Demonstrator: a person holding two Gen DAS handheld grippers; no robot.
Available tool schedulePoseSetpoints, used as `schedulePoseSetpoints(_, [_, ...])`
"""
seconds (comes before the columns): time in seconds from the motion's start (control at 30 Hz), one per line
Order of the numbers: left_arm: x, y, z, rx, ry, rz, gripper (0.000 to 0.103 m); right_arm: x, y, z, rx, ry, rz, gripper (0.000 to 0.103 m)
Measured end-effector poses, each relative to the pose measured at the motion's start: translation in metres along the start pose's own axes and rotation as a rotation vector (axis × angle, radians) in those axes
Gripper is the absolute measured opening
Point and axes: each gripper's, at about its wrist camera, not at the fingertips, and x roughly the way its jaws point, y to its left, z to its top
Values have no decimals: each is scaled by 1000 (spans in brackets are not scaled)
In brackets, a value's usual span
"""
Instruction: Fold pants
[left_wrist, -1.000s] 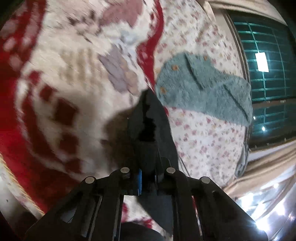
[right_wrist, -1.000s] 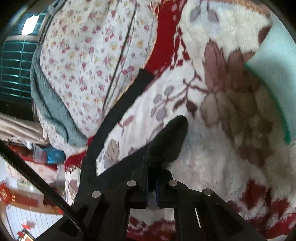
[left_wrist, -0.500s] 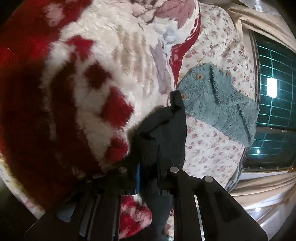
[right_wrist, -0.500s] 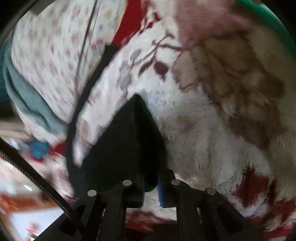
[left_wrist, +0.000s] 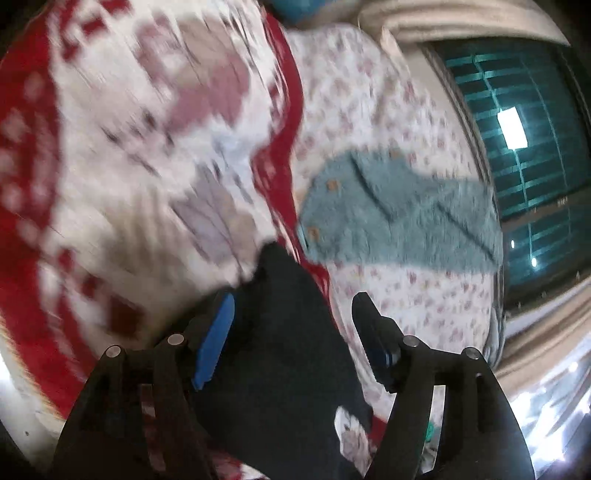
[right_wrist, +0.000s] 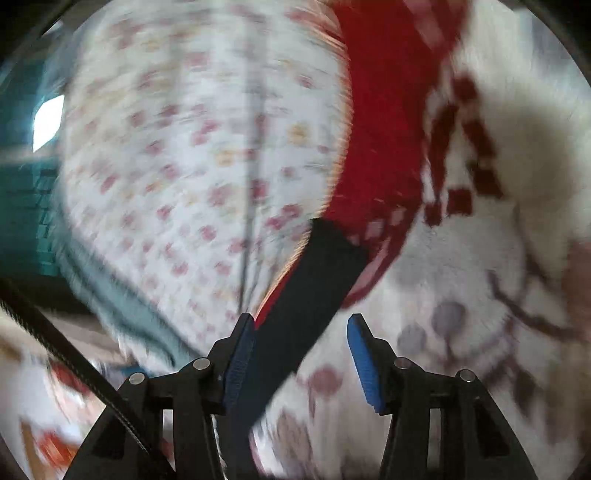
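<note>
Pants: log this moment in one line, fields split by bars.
left claw open | right claw open | pants dark, lying loose on blanket between both claws | teal garment on floral sheet | views blurred

I count one pair of dark pants (left_wrist: 291, 332) lying between my open jaws. One fluffy red-and-white blanket (left_wrist: 110, 166) lies under them, and one floral sheet (left_wrist: 388, 122) beside it. One teal fleece garment (left_wrist: 399, 218) rests on that sheet, showing three small buttons. I have two grippers: left gripper (left_wrist: 291, 328), right gripper (right_wrist: 301, 347).
</note>
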Motion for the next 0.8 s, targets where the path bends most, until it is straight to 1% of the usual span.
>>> schedulePoseSetpoints(0.03, [10,0,-6,-4,24,3,66,14,-10,5,51,12,3,50])
schedulePoseSetpoints(0.1, [33,1,-20,-16,87,10,66,37,-23,9,106,38,15,50])
schedulePoseSetpoints(0.17, [47,4,-31,-26,126,16,66,46,-23,12,77,26,20,50])
schedulePoseSetpoints(0.23, [55,4,-39,-23,138,30,66,55,-19,17,35,10,24,50])
schedulePoseSetpoints(0.3, [54,6,-41,-42,140,15,66,63,-13,21,1,0,7,50])
schedulePoseSetpoints(0.33, [51,5,-39,-43,134,7,66,67,-8,23,-32,-3,-15,43])
schedulePoseSetpoints(0.37, [48,4,-39,-42,135,3,66,71,-4,24,-60,0,-46,33])
schedulePoseSetpoints(0.4, [45,4,-38,-45,137,1,66,74,1,23,-91,8,-86,11])
schedulePoseSetpoints(0.43, [43,3,-37,-51,135,-3,66,76,3,21,-110,13,-105,5])
schedulePoseSetpoints(0.47, [41,3,-35,-58,134,-11,66,75,6,17,-144,10,-141,5])
schedulePoseSetpoints(0.5, [38,4,-34,-63,133,-16,66,70,11,13,-189,1,-183,4])
schedulePoseSetpoints(0.57, [32,8,-31,-83,128,-15,66,53,16,3,-236,-29,-196,4])
schedulePoseSetpoints(0.67, [25,13,-27,-109,133,-19,66,20,13,-10,-213,-53,-207,4])
schedulePoseSetpoints(0.73, [20,15,-25,-119,133,-27,66,0,5,-20,-189,-42,-207,4])
schedulePoseSetpoints(0.8, [16,15,-22,-131,139,-34,66,-18,-1,-31,-178,-33,-226,4])
